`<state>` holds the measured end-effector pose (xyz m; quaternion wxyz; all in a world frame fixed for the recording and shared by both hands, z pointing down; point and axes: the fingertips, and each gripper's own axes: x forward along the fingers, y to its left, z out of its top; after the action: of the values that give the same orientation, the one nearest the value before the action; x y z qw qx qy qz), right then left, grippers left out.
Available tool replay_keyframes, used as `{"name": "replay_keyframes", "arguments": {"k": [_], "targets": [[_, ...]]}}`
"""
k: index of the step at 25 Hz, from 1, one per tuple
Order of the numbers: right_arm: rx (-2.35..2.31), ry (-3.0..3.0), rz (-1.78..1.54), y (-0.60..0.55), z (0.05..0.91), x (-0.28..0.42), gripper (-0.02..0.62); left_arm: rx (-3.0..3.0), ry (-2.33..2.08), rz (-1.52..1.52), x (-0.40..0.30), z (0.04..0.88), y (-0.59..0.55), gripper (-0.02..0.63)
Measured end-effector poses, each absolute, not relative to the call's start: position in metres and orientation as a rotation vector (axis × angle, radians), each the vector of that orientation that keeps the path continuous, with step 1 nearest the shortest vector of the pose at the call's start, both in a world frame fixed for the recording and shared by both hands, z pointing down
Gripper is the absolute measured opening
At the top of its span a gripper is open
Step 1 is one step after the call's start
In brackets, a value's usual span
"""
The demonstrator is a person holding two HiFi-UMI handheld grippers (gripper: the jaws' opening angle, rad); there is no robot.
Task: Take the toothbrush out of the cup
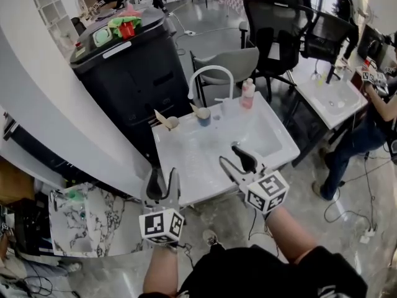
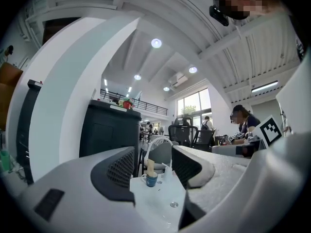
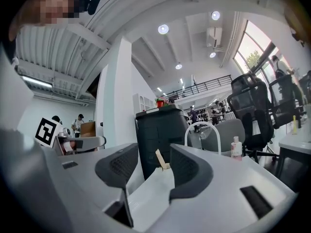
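Since neither tong had reached the cups yet, the step in hand looked like the approach, and doing it well would probably mean settling first on which cup to work. Two stood at the back edge of the white basin (image 1: 186, 160), in the middle of the head view. A blue cup (image 1: 203, 118) stood just below the arched white faucet (image 1: 211, 73) with a pale toothbrush (image 1: 197, 110) leaning out to its left. A beige cup (image 1: 172, 123) stood at the basin's left corner with a similar pale handle (image 1: 161, 118). The blue cup lay straight ahead between the left gripper's jaws in its own view, so it seemed the natural target. The sound way would be to steady the cup wall with one tong, then pinch the handle above the rim with the other and draw it along its lean so the cup did not tip. The left gripper (image 1: 162, 177) was held at the near rim, lower centre of the head view, with its jaws apart and nothing between them. The right gripper (image 1: 234, 159), just right of it over the near edge, was angled toward the upper left and was likewise open and empty. Both forearms reached up from the bottom edge with the tongs held about level. A pink bottle (image 1: 247, 95) stood to the right of the faucet.
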<state>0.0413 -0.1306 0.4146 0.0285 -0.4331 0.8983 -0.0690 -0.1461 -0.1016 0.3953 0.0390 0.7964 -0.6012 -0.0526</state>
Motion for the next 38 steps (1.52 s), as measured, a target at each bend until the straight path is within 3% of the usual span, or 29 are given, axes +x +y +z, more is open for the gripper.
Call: {"name": "replay_keyframes", "arguments": {"k": [15, 38], "targets": [[-1.432, 2.727, -0.195, -0.205, 0.414, -0.023, 0.213, 2.501, -1.740, -0.186, -0.207, 0.400, -0.185, 0.222], [-1.300, 2.819, -0.245, -0.281, 0.431, -0.014, 0.224, 2.414, -1.861, -0.209, -0.193, 0.402, -0.234, 0.222]]}}
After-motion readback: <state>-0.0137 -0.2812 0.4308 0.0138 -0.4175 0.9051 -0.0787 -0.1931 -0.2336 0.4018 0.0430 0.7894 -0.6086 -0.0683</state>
